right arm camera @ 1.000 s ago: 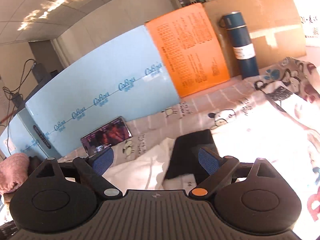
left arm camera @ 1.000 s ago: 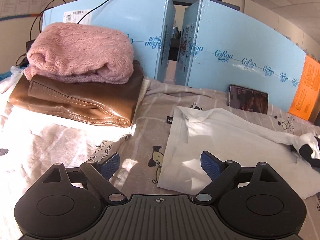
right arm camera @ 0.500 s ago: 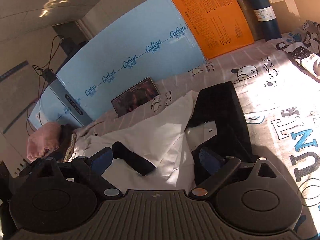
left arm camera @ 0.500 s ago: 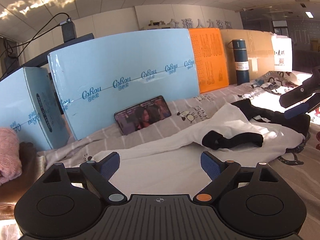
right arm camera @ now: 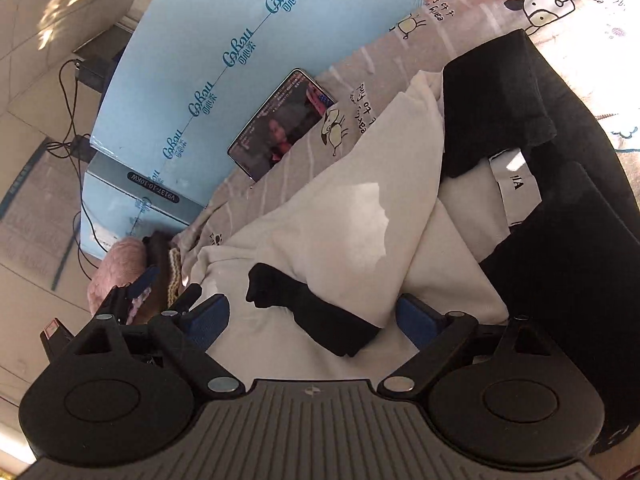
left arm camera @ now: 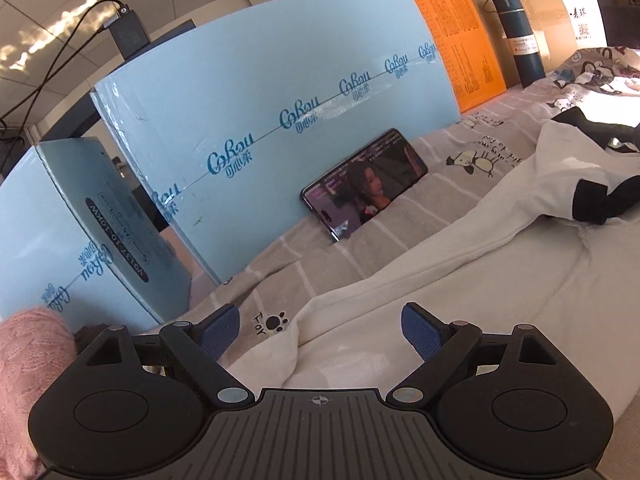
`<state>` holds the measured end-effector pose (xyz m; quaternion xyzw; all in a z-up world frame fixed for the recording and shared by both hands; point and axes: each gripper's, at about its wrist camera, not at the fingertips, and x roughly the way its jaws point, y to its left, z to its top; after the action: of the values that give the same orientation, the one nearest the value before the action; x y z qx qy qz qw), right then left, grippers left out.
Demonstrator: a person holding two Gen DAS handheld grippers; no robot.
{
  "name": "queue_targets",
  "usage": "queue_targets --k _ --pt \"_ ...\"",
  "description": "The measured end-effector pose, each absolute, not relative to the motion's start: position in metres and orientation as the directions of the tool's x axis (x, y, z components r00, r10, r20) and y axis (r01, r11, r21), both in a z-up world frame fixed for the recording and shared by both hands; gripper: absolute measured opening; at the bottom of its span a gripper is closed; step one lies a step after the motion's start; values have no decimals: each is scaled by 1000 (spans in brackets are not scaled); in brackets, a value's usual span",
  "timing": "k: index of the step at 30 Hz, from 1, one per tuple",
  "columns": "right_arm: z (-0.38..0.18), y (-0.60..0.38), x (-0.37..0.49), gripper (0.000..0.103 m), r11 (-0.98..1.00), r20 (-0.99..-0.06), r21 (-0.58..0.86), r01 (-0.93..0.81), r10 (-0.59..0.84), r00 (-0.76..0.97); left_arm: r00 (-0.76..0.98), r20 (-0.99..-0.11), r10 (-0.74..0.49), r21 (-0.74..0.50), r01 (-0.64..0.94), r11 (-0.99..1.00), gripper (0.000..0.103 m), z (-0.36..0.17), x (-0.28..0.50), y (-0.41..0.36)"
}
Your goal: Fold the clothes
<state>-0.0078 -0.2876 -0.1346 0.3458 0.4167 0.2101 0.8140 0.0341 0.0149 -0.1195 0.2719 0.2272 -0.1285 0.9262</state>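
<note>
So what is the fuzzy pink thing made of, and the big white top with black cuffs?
The fuzzy pink sweater looks like knitted wool or acrylic yarn: twisted cable ridges and a soft, matte fuzz show. The big white top with black cuffs looks like thick cotton jersey, perhaps sweatshirt fabric: smooth, matte, with soft rounded folds and stitched seams. The exact fibre cannot be told.

**Hard sunlight, strong fisheye bending**

Both views are lit by bright daylight. Dappled sun patches are thrown across the ceiling (left arm camera: 52, 46), and a blown-out patch is seen on the white garment (right arm camera: 362, 220). The bedsheet (left arm camera: 612, 92) is overexposed at the far right. Deep shadow is cast over the black fabric (right arm camera: 576, 264). Straight edges of the blue box (left arm camera: 280, 80) are curved by the lens, and the frame corners are vignetted. Focus is held sharp throughout.
</note>
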Motion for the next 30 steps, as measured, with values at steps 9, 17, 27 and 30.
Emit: queue_targets --k 9,17,27,30 --pt "-120 -280 22 17 709 -519 699 -95 594 615 832 -543 -109 325 329 887 90 -134 90 39" --pt "-84 -271 124 16 676 -421 734 -55 518 745 876 -475 86 426 143 893 90 -141 123 48" --pt "-142 -284 196 49 619 -462 773 135 404 790 892 -403 206 390 -36 920 91 -136 124 81" --pt "-139 -298 189 62 588 -417 798 135 376 827 906 -346 244 398 -93 913 90 -128 117 82"
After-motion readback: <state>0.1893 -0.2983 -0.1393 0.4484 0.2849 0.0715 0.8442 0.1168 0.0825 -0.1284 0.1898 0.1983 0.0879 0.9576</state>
